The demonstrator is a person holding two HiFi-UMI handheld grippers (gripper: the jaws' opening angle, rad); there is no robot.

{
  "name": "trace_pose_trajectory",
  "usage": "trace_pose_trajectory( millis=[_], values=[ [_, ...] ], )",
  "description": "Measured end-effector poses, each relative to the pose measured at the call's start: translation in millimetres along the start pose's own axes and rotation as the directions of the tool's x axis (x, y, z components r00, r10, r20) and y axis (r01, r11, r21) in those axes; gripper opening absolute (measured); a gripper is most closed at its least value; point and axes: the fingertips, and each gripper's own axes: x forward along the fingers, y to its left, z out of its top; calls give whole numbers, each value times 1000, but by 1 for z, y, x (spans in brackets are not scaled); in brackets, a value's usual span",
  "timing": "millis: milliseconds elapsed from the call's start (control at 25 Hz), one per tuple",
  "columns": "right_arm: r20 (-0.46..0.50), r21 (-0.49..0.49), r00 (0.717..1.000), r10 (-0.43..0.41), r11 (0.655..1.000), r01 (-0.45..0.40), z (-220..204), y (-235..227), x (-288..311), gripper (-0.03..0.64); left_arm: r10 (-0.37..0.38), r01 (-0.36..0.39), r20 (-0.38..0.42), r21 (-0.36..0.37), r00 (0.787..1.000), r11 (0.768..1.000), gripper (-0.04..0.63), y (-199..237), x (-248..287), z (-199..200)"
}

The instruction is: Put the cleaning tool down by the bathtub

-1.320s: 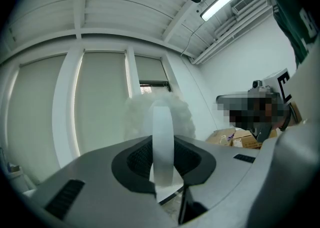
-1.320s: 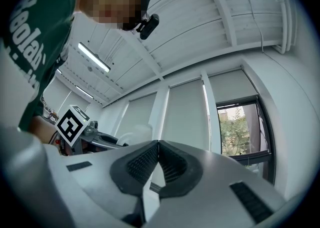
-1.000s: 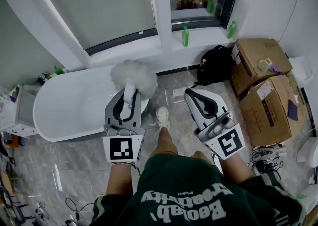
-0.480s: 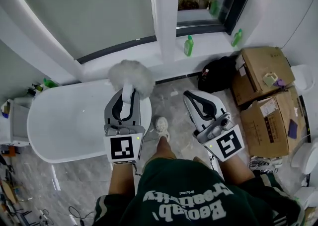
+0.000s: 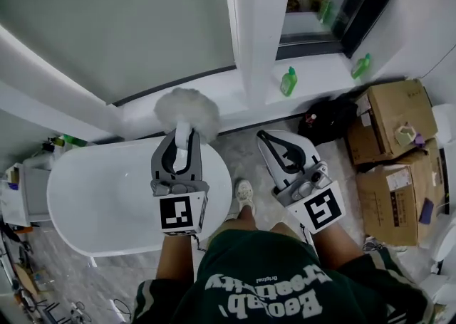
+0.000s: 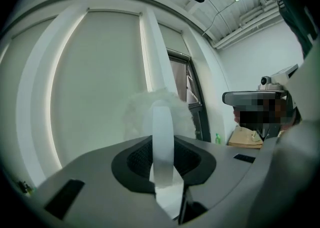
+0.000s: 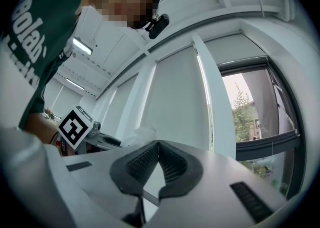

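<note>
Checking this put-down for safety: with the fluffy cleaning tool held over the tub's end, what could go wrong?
1. The left gripper hangs above the end of the bathtub; released here, the cleaning tool could drop into the tub, not beside it.
2. The jaws pinch only its thin handle, fluffy head far out front, so it may swing or slip while lowered.
3. The person's shoe beside the tub could catch it.

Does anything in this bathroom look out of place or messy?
Nothing is spilled or broken. The odd bit is clutter right of the bathtub: cardboard boxes and a black bag sit on the floor by the window. The fluffy brush is held in the left gripper, not dropped.
</note>
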Motion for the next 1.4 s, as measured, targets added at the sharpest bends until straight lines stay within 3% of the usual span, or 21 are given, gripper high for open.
trace_pose_trajectory(
  millis=[400,640,1040,1200,1400],
  values=[
    [-63,52,998,-21,998,24,-62,-47,82,17,-41,40,-72,-15,997,999,92,41,94,-37],
    [-108,19,993,-41,999,44,-68,-58,89,17,-50,46,-77,-61,996,997,92,47,114,-50],
    [-124,76,990,-63,994,73,-76,-91,106,17,9,-13,-118,-32,993,999,93,51,127,-59],
    [-75,114,997,-20,993,28,-80,-105,119,17,60,-67,-129,-50,990,997,94,52,130,-60],
    [-30,134,993,117,985,-112,-83,-97,148,17,177,-186,-158,-48,971,981,94,67,119,-59]
  ],
)
